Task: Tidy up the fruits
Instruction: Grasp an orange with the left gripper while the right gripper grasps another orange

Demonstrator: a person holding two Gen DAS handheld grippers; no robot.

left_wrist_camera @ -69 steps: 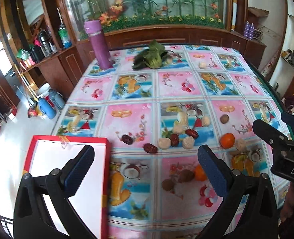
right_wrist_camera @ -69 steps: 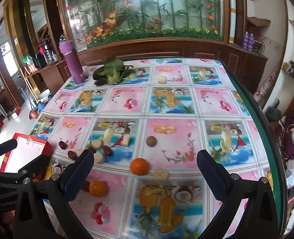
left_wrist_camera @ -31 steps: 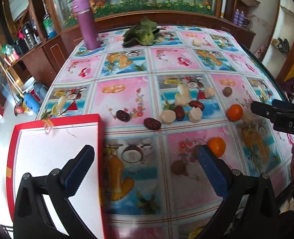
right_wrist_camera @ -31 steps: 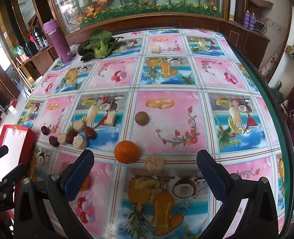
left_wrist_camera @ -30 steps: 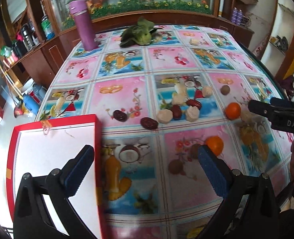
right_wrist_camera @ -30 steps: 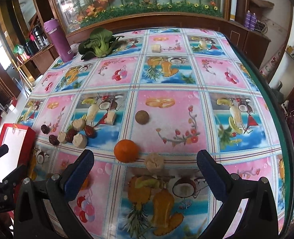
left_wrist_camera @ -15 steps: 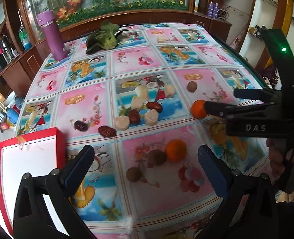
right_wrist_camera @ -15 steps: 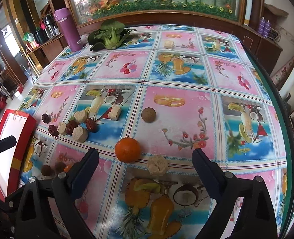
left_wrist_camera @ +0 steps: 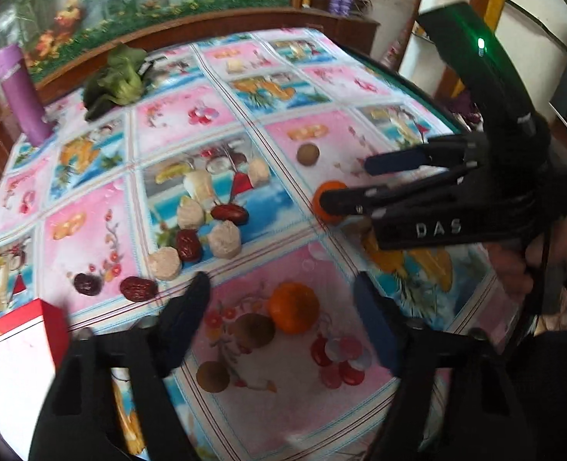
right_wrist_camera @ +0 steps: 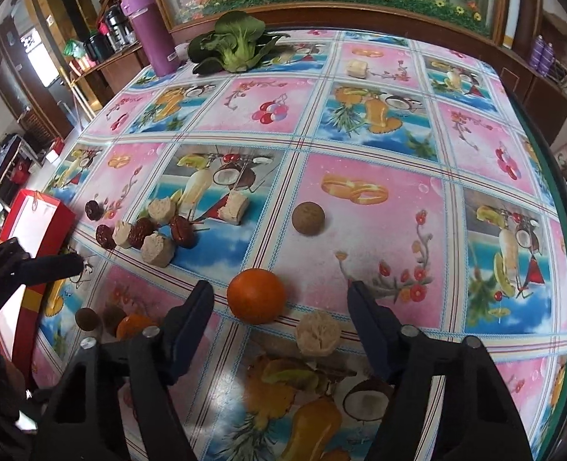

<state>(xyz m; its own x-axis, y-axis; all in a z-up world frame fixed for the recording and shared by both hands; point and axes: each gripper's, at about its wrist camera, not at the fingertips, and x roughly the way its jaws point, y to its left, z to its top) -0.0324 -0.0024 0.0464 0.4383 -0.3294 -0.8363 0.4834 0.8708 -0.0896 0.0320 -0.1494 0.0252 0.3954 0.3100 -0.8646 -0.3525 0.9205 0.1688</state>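
Hovering with jaws wide, the right hand-held gripper (right_wrist_camera: 279,299) frames a round orange tangerine (right_wrist_camera: 256,296) on the fruit-print tabletop (right_wrist_camera: 379,238); the left hand-held gripper (left_wrist_camera: 283,296), equally wide, frames another tangerine (left_wrist_camera: 294,308). Farther off, dark red dates (right_wrist_camera: 181,231) lie loose; the red-rimmed white tray (right_wrist_camera: 33,219) looks empty, so sorting seems barely begun.

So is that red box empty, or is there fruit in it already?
Empty as far as shown: the red box shows only a bare white inside, and part of it lies out of view.

Purple flask (right_wrist_camera: 150,30) beside leafy greens (right_wrist_camera: 237,44)
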